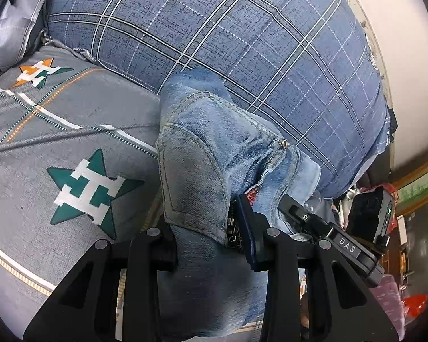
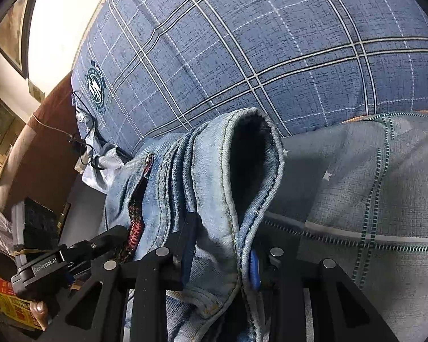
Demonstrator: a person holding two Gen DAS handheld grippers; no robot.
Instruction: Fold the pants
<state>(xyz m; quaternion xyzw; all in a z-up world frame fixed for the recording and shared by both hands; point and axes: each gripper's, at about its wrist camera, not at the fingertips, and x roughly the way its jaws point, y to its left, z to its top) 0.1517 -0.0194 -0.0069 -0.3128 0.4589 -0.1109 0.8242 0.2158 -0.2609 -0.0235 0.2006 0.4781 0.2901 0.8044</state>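
Faded blue denim fills the middle of the left wrist view: we see the jeans (image 1: 214, 154) bunched between the fingers of the left gripper (image 1: 211, 245), whose jaws are clamped on the cloth near a back pocket and the zip. The jeans hang over a grey bedcover with green stars (image 1: 57, 148), and behind it lies a blue checked quilt (image 1: 242, 42). The right gripper (image 1: 308, 213) enters from the right edge, touching the same denim. In the right wrist view we see the right gripper (image 2: 219, 259) clamped on the jeans (image 2: 214, 176) at the waistband, which gapes open above the fingers. The left gripper (image 2: 80, 253) reaches in from the left, beside the open fly. The quilt (image 2: 271, 42) spreads behind.
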